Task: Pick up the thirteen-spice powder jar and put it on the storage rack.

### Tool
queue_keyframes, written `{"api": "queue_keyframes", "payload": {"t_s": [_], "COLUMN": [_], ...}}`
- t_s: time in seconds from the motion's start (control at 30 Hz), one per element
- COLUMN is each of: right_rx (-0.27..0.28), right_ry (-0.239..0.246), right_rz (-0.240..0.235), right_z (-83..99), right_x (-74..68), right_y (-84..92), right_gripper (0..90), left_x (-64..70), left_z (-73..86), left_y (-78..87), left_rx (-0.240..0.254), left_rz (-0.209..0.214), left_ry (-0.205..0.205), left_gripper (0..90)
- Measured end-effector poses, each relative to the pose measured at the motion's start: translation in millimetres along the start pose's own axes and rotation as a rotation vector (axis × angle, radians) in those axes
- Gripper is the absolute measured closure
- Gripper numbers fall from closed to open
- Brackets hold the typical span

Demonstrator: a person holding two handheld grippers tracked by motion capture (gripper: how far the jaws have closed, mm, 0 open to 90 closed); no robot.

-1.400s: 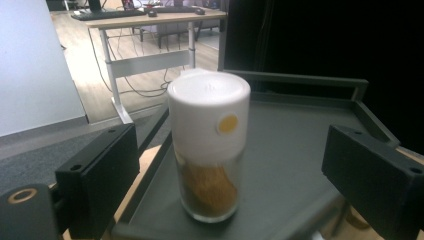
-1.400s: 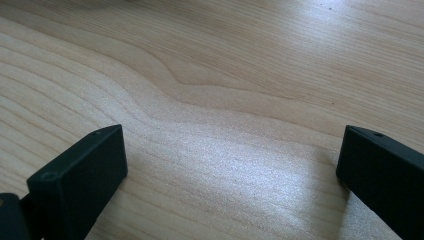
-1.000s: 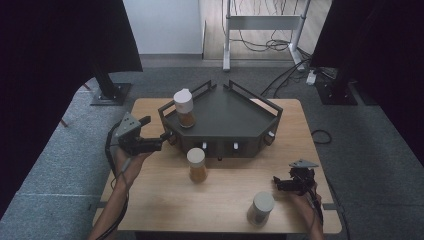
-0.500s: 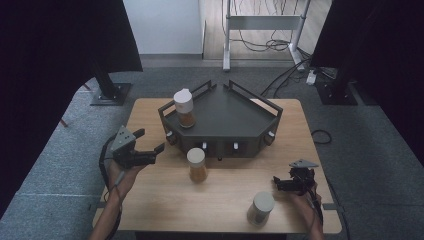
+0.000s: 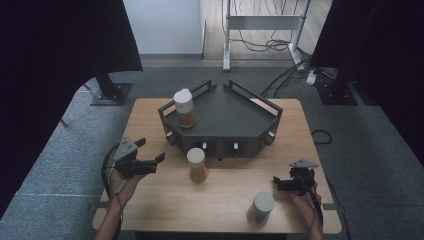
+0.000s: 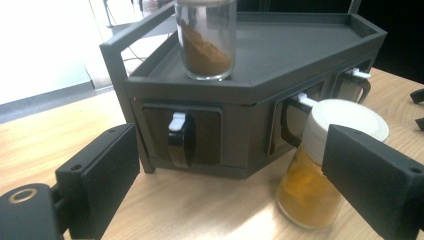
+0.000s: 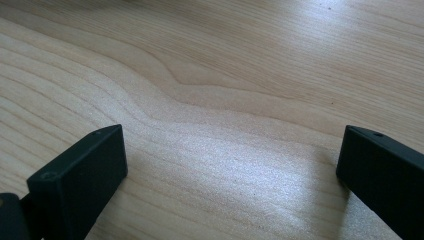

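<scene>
Glass spice jar [image 5: 196, 165], white lid, orange-yellow powder, upright

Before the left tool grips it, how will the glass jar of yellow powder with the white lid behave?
The glass jar of yellow powder with the white lid looks rigid and breakable, so squeeze gently. Its smooth round wall may slip between flat pads. Standing tall on a narrow base and about two-thirds full, it could tip if pushed near the lid.
</scene>
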State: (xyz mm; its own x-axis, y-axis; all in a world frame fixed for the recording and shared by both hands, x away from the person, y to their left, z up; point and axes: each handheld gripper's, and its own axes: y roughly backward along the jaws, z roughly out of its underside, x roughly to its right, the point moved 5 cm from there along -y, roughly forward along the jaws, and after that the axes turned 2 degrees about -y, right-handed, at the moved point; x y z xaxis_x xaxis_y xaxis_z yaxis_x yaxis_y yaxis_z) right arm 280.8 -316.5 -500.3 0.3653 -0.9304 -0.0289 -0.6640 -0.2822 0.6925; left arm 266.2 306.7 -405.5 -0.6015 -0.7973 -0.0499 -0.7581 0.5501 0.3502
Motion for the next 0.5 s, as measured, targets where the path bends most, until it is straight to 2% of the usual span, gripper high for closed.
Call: {"api": "queue_keyframes", "payload": {"t_s": [0.3, 0.5], "right_rx": [0.0, 0.0], "right_ry": [-0.001, -0.001], "right_rz": [0.001, 0.001], "right_z": [0.1, 0.1], "right_x": [-0.2, -0.3], "right_y": [0.0, 0.1], "right_gripper": [0.0, 0.0], "left_x": [0.5, 1.0], "left_z": [16.7, 29.3], "left_y": [-1.0, -4.2], "left_rx": [-0.013, -0.021], "left_rz": [0.001, 0.014], "left_ry": [0.018, 0.046], "left_gripper": [8.3, 8.3]}}
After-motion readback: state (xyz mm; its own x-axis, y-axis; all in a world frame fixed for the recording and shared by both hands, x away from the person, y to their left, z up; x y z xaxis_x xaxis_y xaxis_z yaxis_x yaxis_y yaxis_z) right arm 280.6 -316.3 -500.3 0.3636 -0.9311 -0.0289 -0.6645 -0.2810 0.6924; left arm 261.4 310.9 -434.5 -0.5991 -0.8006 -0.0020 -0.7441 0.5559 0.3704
